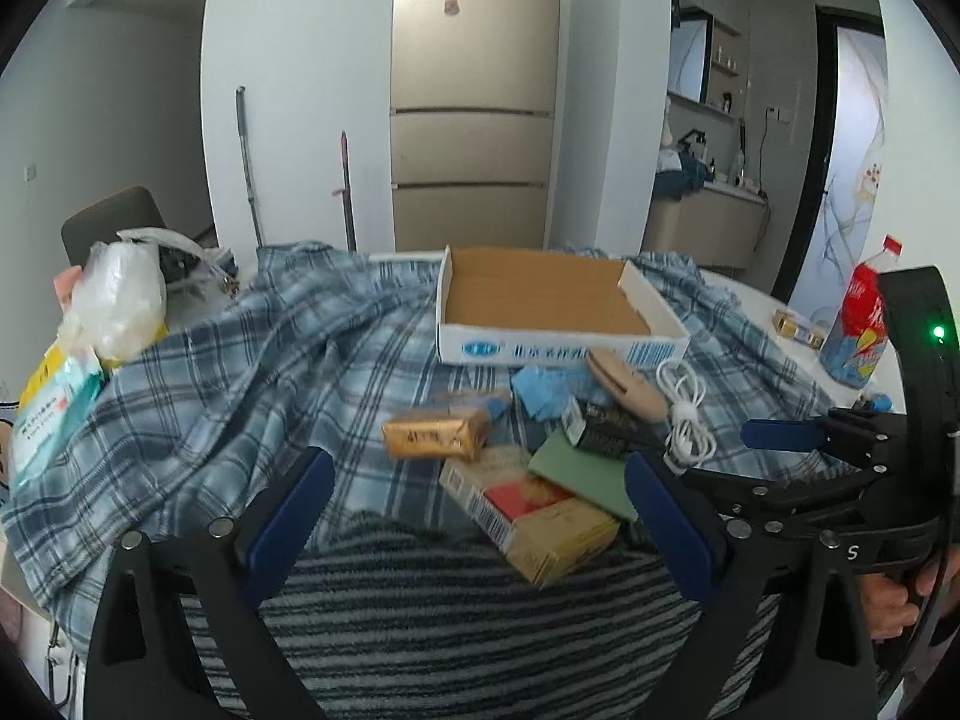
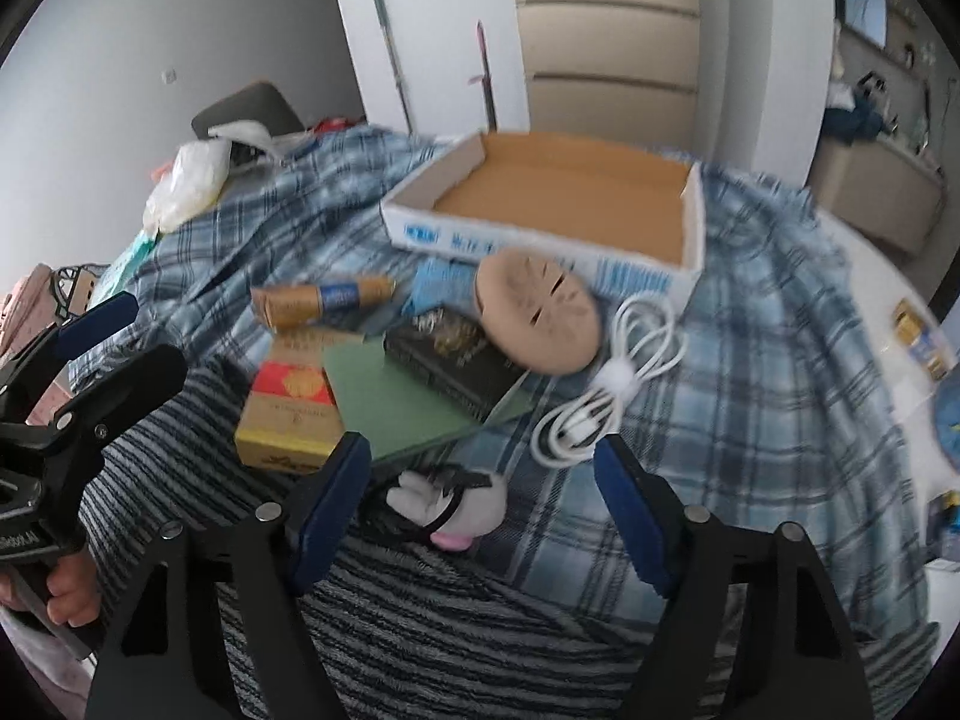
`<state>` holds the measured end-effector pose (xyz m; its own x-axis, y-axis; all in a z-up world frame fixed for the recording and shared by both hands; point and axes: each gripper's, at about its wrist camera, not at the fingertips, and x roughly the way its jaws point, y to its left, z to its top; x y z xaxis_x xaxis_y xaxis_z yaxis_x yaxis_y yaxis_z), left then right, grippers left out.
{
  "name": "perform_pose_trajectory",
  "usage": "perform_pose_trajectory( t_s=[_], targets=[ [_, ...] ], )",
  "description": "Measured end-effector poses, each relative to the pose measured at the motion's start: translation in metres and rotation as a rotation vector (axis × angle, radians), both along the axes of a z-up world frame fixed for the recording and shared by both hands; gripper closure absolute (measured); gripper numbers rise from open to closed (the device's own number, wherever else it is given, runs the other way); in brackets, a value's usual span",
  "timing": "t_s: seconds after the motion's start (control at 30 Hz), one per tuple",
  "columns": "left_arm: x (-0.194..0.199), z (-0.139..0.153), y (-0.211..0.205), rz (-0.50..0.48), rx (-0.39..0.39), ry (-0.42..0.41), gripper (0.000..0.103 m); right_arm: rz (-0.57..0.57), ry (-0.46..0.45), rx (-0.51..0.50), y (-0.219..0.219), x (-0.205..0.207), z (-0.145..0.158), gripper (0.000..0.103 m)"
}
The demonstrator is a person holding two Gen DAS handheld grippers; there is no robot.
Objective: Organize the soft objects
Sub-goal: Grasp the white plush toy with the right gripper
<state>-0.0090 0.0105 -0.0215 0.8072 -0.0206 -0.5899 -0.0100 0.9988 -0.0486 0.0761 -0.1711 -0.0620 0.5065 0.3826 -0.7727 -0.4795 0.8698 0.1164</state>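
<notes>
A blue plaid cloth (image 1: 240, 372) (image 2: 750, 324) covers the table, with a grey striped cloth (image 1: 456, 618) (image 2: 456, 630) at the near edge. An open white cardboard box (image 1: 552, 312) (image 2: 558, 204) sits at the back. Before it lie a gold packet (image 1: 435, 433) (image 2: 318, 303), a yellow-red box (image 1: 534, 510) (image 2: 291, 411), a green card (image 2: 408, 402), a black box (image 2: 456, 360), a tan round pad (image 2: 537, 315), a blue glove (image 1: 543, 390), a white cable (image 2: 606, 384) and a small plush toy (image 2: 447, 501). My left gripper (image 1: 480, 504) is open over the striped cloth. My right gripper (image 2: 480, 486) is open around the plush toy.
A plastic bag (image 1: 117, 294) and a tissue pack (image 1: 51, 414) lie at the left. A red-capped bottle (image 1: 858, 330) stands at the right on the white table (image 2: 900, 276). A chair (image 1: 114, 222) stands behind.
</notes>
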Motion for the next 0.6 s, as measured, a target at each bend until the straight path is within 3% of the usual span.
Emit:
perform_pose_trajectory(
  t_s=[0.27, 0.47, 0.6],
  targets=[
    [0.020, -0.028, -0.001, -0.049, -0.039, 0.121, 0.004, 0.028, 0.104, -0.015, 0.008, 0.014, -0.030, 0.037],
    [0.030, -0.040, 0.004, -0.067, -0.098, 0.193, 0.005, 0.064, 0.095, -0.038, 0.014, 0.010, -0.035, 0.058],
    [0.036, -0.047, -0.001, -0.082, -0.089, 0.237, 0.011, 0.056, 0.059, -0.054, 0.014, 0.007, -0.032, 0.069]
  ],
)
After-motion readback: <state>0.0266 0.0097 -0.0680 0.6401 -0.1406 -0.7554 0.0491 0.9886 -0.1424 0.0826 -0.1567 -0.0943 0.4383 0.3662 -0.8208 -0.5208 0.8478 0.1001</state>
